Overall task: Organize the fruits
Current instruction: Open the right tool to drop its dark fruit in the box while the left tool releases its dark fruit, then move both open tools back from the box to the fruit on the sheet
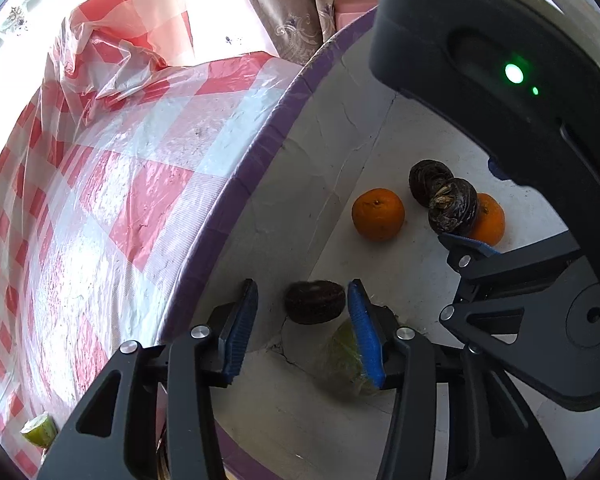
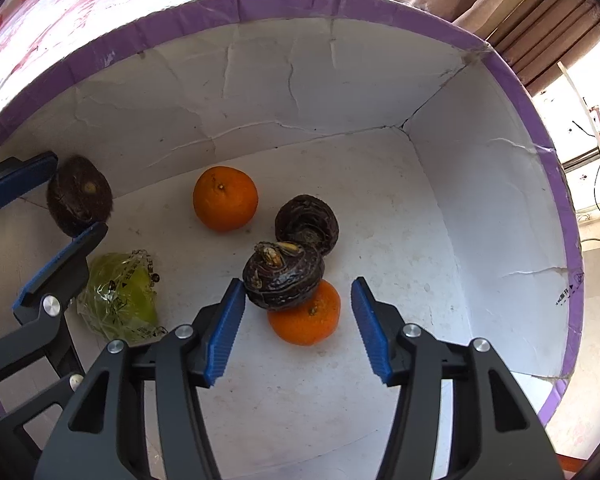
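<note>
A white cardboard box with a purple rim holds the fruit. Inside lie two oranges, two dark water chestnuts with one resting on the nearer orange, a brown fuzzy fruit and a green fruit in plastic wrap. My left gripper is open, with the brown fuzzy fruit loose between its blue pads. My right gripper is open and empty, just above the nearer orange and chestnut.
A red-and-white checked plastic cloth covers the table outside the box's left wall. A cut green piece lies on the cloth. Curtains hang behind. The box floor's right part is bare.
</note>
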{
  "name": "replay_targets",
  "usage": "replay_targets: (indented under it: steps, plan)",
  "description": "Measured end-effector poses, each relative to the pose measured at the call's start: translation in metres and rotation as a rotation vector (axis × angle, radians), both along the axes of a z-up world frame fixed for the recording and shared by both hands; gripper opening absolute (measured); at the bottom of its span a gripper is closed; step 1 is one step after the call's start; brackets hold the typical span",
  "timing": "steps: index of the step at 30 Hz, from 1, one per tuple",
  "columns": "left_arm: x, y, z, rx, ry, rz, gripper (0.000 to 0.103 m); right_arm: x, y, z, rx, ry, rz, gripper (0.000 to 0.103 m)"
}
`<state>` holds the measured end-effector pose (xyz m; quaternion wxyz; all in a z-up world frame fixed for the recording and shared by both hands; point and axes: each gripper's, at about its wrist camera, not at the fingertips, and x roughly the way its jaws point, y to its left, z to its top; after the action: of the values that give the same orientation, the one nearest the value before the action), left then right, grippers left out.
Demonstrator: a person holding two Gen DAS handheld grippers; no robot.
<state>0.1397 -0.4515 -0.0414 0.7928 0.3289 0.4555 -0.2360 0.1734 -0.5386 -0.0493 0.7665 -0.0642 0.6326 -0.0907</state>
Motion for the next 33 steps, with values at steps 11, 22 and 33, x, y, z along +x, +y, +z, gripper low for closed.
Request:
replay_targets:
  steps: [11,22,33]
  plan:
    - [0.002,0.008,0.008,-0.050,0.000,0.011,0.049,-0.005,-0.007,0.010,0.002,-0.036,-0.014,0.072]
    - [-0.007,0.026,0.043,-0.231,-0.017,0.000,0.075,-0.008,-0.022,0.023,0.023,-0.103,-0.041,0.080]
    - [-0.021,0.056,0.080,-0.355,-0.141,0.066,0.091,-0.019,-0.014,0.051,-0.026,-0.165,-0.031,0.085]
